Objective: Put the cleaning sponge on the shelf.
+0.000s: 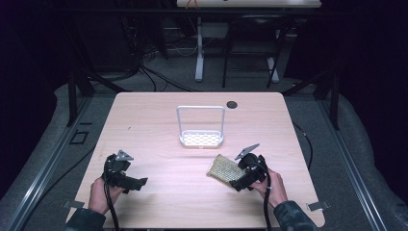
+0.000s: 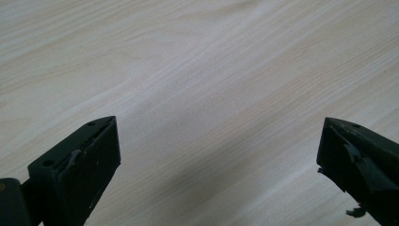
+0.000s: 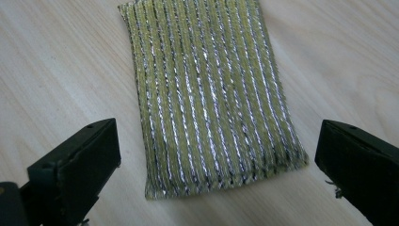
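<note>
Left gripper (image 2: 219,155) hovering over the pale wooden table (image 2: 202,70), black jaws spread wide, bare woodgrain between them

The left gripper (image 1: 126,180), in the left hand (image 1: 98,195) at 7 o'clock, points toward 3 with jaws wide apart. The right gripper (image 1: 240,183), in the right hand (image 1: 274,189) at 5 o'clock, points toward 10, jaws likewise spread.
</note>
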Demonstrator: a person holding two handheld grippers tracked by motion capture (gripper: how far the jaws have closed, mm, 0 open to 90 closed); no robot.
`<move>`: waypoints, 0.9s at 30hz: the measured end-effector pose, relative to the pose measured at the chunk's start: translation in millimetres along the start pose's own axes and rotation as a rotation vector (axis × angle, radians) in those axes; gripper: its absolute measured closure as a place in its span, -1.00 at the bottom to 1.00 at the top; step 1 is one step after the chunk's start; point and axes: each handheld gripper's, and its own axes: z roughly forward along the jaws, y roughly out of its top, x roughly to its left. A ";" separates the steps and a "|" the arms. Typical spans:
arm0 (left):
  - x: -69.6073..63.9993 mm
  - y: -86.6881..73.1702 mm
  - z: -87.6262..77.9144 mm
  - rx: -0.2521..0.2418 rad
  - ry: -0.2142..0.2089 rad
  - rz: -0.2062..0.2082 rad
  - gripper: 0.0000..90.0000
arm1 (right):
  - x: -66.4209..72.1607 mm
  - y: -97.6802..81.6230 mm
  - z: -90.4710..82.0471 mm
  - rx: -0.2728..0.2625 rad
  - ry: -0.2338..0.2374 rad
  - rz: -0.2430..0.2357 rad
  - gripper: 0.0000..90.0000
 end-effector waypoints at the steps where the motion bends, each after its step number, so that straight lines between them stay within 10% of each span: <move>1: 0.1 -0.2 0.0 0.002 -0.001 0.001 -1.00 | 0.1 2.0 2.6 0.006 0.004 -0.010 -1.00; 27: -1.9 -1.1 2.8 0.023 -0.005 0.005 -1.00 | 3.6 10.1 22.6 0.059 -0.011 -0.042 -0.38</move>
